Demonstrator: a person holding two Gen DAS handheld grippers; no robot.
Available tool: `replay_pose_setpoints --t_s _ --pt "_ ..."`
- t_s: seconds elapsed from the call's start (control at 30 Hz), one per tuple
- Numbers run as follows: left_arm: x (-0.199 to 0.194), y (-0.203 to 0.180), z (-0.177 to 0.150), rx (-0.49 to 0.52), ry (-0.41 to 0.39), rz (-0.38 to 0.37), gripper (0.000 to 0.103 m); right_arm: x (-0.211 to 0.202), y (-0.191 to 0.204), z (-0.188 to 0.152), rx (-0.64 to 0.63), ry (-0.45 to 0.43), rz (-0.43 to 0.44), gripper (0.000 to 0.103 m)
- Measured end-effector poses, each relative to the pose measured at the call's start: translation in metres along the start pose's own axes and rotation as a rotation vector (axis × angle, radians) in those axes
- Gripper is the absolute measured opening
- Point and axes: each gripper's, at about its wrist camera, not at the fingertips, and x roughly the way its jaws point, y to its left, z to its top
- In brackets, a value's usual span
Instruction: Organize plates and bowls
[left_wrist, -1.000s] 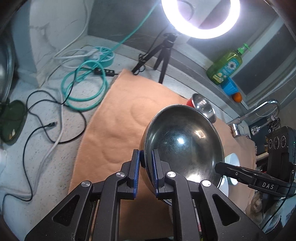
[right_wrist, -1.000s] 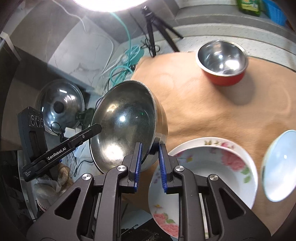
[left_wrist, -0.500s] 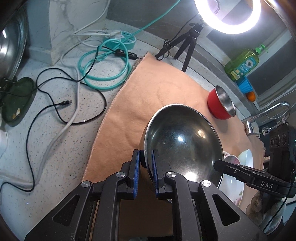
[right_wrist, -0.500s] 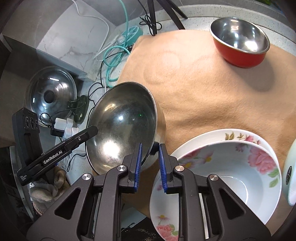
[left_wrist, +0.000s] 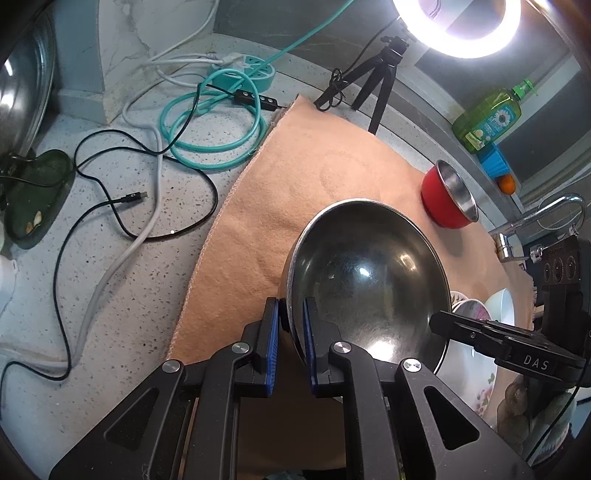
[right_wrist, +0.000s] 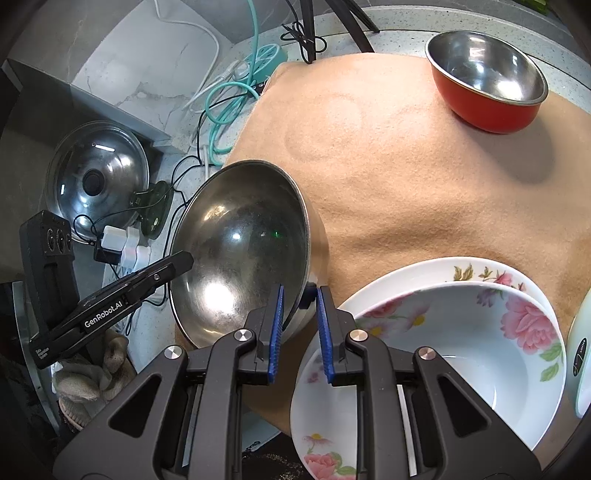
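Observation:
A large steel bowl (left_wrist: 369, 280) hangs tilted above the orange mat (left_wrist: 314, 177), held by both grippers. My left gripper (left_wrist: 290, 314) is shut on its near rim. My right gripper (right_wrist: 298, 299) is shut on the opposite rim of the steel bowl (right_wrist: 240, 254). A floral bowl (right_wrist: 443, 354) sits in a floral plate (right_wrist: 424, 269) at the mat's near right. A red bowl with a steel inside (right_wrist: 487, 77) stands at the far side, also in the left wrist view (left_wrist: 448, 199). A pale bowl (right_wrist: 581, 354) shows at the right edge.
Cables and a teal hose coil (left_wrist: 214, 125) lie on the speckled counter (left_wrist: 110, 295) left of the mat. A ring light on a tripod (left_wrist: 384, 74), a green soap bottle (left_wrist: 487, 122) and a faucet (left_wrist: 535, 221) stand behind. A pot lid (right_wrist: 98, 173) leans at the left.
Both grippers have carried the steel bowl lower and nearer to the mat's left part. The floral bowl and plate now fill more of the right wrist view.

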Motion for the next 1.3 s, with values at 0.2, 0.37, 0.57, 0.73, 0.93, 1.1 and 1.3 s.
replay_pose_setpoints --t_s 0.2,0.37,0.57,0.73,0.93,1.1,1.3 --pt "-0.004 -0.001 0.003 0.016 -0.013 0.027 0.012 -0.008 -0.001 0.000 0.005 -0.018 0.009 0.020" --pt "-0.020 -0.005 0.012 0.029 -0.060 0.029 0.012 -0.029 -0.004 0.001 0.000 -0.060 0.025 0.027" --pt "-0.029 -0.026 0.030 0.064 -0.101 -0.006 0.012 -0.060 -0.011 0.010 0.004 -0.135 0.008 0.027" --pt "-0.024 -0.052 0.046 0.114 -0.105 -0.037 0.012 -0.081 -0.028 0.021 0.055 -0.194 0.002 0.028" --pt "-0.008 -0.082 0.065 0.165 -0.088 -0.061 0.012 -0.103 -0.055 0.037 0.124 -0.260 -0.018 0.028" --pt "0.011 -0.106 0.084 0.182 -0.065 -0.103 0.012 -0.111 -0.085 0.052 0.196 -0.289 -0.035 0.028" --pt "0.039 -0.140 0.104 0.223 -0.027 -0.116 0.012 -0.109 -0.113 0.069 0.256 -0.299 -0.073 0.028"
